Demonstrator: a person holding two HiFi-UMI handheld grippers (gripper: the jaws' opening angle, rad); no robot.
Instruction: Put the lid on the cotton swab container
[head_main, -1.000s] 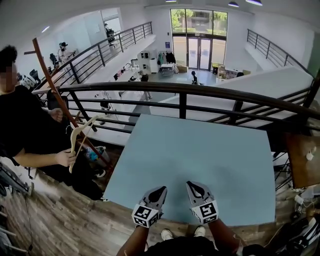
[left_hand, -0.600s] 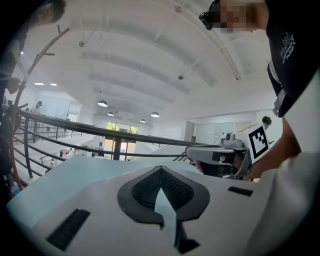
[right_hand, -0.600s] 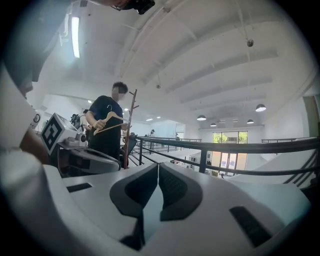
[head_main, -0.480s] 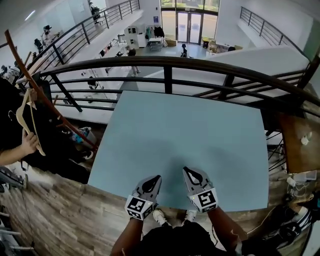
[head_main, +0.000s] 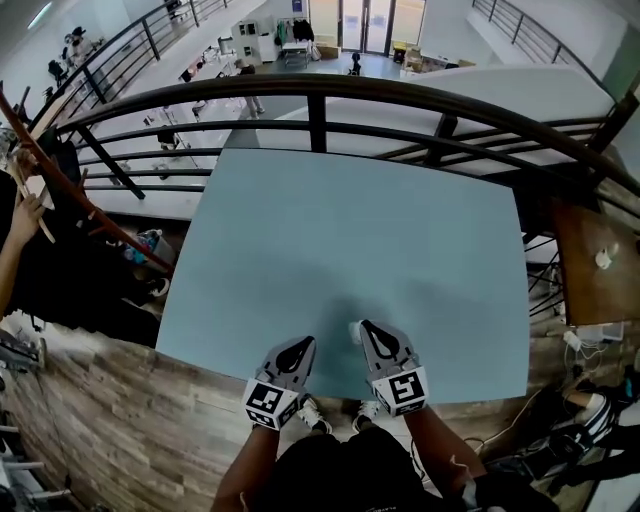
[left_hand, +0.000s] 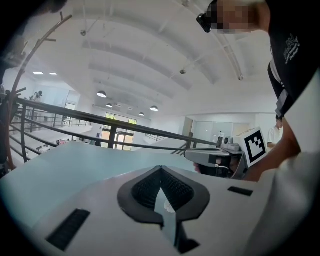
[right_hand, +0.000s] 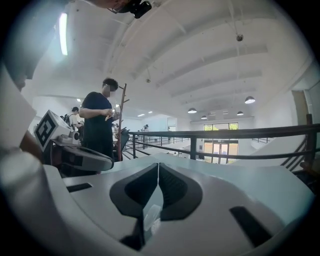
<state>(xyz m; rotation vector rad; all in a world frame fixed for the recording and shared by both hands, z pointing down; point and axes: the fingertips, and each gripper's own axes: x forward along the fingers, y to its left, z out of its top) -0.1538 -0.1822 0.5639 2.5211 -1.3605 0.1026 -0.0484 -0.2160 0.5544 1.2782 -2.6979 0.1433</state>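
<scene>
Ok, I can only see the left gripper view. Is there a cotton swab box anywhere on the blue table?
Observer: None that I can make out. The head view shows the table nearly bare, with one small white thing right beside the tip of the right gripper. It is too small to name.
Operator: Are the right tongs shut?
Observer: Yes. The right gripper view shows them pressed together at the tip.
Operator: Is anybody else around?
Observer: Yes. In the right gripper view, a person in a dark top stands beside a wooden coat stand, off to the left of the table.
</scene>
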